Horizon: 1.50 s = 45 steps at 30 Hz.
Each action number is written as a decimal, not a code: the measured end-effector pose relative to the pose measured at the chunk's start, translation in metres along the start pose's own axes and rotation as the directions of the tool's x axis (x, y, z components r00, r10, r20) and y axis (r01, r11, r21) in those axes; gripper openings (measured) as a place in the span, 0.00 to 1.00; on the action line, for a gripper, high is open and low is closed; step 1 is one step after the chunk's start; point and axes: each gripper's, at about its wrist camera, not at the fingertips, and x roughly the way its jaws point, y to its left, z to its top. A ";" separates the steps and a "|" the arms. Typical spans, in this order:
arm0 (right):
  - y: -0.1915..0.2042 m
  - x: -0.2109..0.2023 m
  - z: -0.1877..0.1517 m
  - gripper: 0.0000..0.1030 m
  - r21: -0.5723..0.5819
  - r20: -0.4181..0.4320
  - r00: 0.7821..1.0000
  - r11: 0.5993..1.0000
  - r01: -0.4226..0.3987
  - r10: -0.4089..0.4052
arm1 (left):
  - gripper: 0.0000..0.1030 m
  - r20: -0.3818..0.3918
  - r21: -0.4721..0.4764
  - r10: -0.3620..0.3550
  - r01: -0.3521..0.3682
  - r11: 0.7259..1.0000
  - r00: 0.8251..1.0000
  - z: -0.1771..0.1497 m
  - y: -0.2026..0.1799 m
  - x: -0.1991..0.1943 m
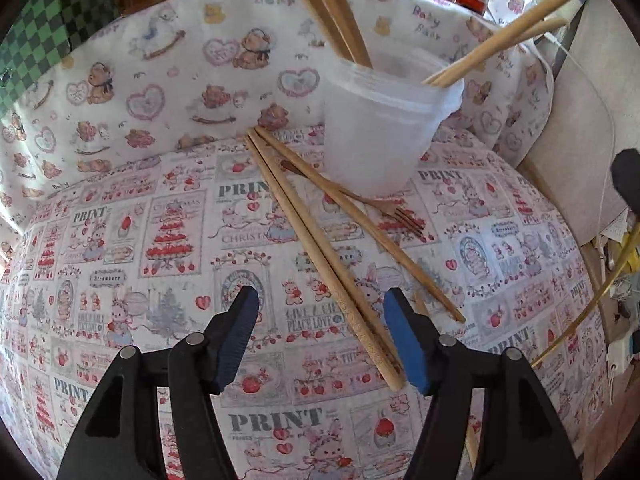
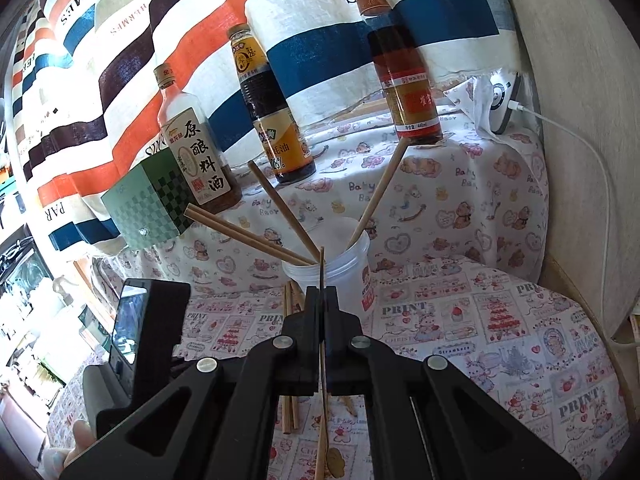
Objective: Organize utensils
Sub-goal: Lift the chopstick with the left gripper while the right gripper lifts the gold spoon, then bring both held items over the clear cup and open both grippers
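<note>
My left gripper (image 1: 322, 332) is open and hovers low over the printed cloth. A pair of wooden chopsticks (image 1: 320, 256) lies between its blue pads (image 1: 240, 336), with the near ends close to the right pad and not pressed. A third chopstick (image 1: 360, 224) and a small fork (image 1: 404, 216) lie beside them, in front of a translucent plastic cup (image 1: 384, 128) holding several chopsticks. My right gripper (image 2: 321, 292) is shut on a thin golden utensil (image 2: 321, 360), whose tip points at the cup (image 2: 344, 264).
Three sauce bottles (image 2: 276, 120) and a green checked box (image 2: 148, 208) stand behind the cup on the raised ledge. A device with a white cable (image 2: 504, 100) sits at the back right. A hand (image 2: 80, 432) shows at the lower left.
</note>
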 end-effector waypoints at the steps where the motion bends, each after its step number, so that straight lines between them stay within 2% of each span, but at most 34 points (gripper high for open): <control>1: 0.000 0.000 0.000 0.02 0.001 -0.001 1.000 1.000 -0.001 0.001 | 0.62 -0.010 -0.003 0.015 -0.015 1.000 1.000 0.000 -0.001 0.004; 5: 0.001 -0.001 0.000 0.02 -0.001 -0.001 1.000 1.000 0.001 -0.001 | 0.64 -0.029 -0.036 0.021 -0.022 0.999 0.999 -0.004 0.004 0.014; 6: 0.001 -0.001 0.000 0.02 0.000 -0.003 1.000 1.000 0.002 -0.002 | 0.61 -0.024 -0.040 0.018 -0.019 0.999 1.000 -0.004 0.004 0.015; 7: 0.001 -0.001 0.000 0.02 0.000 -0.005 1.000 1.000 0.002 -0.002 | 0.55 -0.018 -0.039 0.018 -0.019 0.999 1.000 -0.005 0.005 0.014; 8: 0.000 -0.001 0.000 0.02 0.001 -0.006 1.000 1.000 0.004 -0.004 | 0.39 -0.012 -0.038 0.022 -0.023 0.999 1.000 -0.005 0.006 0.012; 9: 0.000 -0.001 0.000 0.02 0.002 -0.006 1.000 1.000 0.006 -0.006 | 0.28 -0.026 -0.037 0.039 -0.040 0.999 0.999 -0.006 0.009 0.011; 12: -0.001 -0.001 0.000 0.02 0.007 -0.006 1.000 1.000 0.010 -0.010 | 0.20 -0.031 -0.040 0.035 -0.036 0.999 0.999 -0.008 0.013 0.007; 15: -0.002 -0.001 0.001 0.02 0.009 -0.003 1.000 1.000 0.008 -0.008 | 0.20 -0.025 -0.018 0.093 -0.094 0.995 0.995 -0.009 0.016 0.004; 20: -0.003 -0.001 0.001 0.02 0.011 -0.001 1.000 1.000 0.010 -0.010 | 0.24 -0.051 0.004 0.116 -0.116 0.993 0.992 -0.006 0.009 0.010; 22: -0.003 -0.001 0.001 0.02 0.014 -0.001 1.000 1.000 0.014 -0.014 | 0.19 -0.049 0.006 0.114 -0.113 0.994 0.992 -0.004 0.006 0.011; 23: -0.004 -0.001 0.001 0.02 0.016 0.000 1.000 1.000 0.016 -0.016 | 0.10 -0.052 0.010 0.095 -0.095 0.995 0.994 -0.005 0.005 0.011; 26: -0.005 -0.002 0.001 0.02 0.026 0.000 1.000 1.000 0.015 -0.015 | 0.08 -0.067 0.019 0.101 -0.100 0.995 0.993 -0.006 0.005 0.007; 29: -0.005 -0.003 0.002 0.02 0.026 0.006 1.000 1.000 0.013 -0.013 | 0.07 -0.011 0.015 0.092 -0.092 0.996 0.996 -0.013 0.011 -0.019; 34: 0.001 -0.013 0.002 0.02 0.020 0.031 0.999 1.000 -0.013 0.012 | 0.07 0.120 0.011 0.062 -0.064 0.998 0.991 -0.021 0.026 -0.087; 39: 0.007 -0.020 0.002 0.02 -0.002 0.057 0.998 1.000 -0.018 0.018 | 0.06 0.242 0.001 0.094 -0.097 0.995 0.966 -0.022 0.041 -0.137; 42: 0.007 -0.020 0.002 0.02 0.000 0.057 0.998 1.000 -0.021 0.021 | 0.06 0.266 -0.009 0.083 -0.083 0.996 0.960 -0.011 0.047 -0.145; 45: 0.005 -0.026 0.004 0.02 0.010 0.074 0.997 0.999 -0.039 0.039 | 0.06 0.256 -0.012 0.058 -0.057 0.998 0.965 -0.003 0.050 -0.147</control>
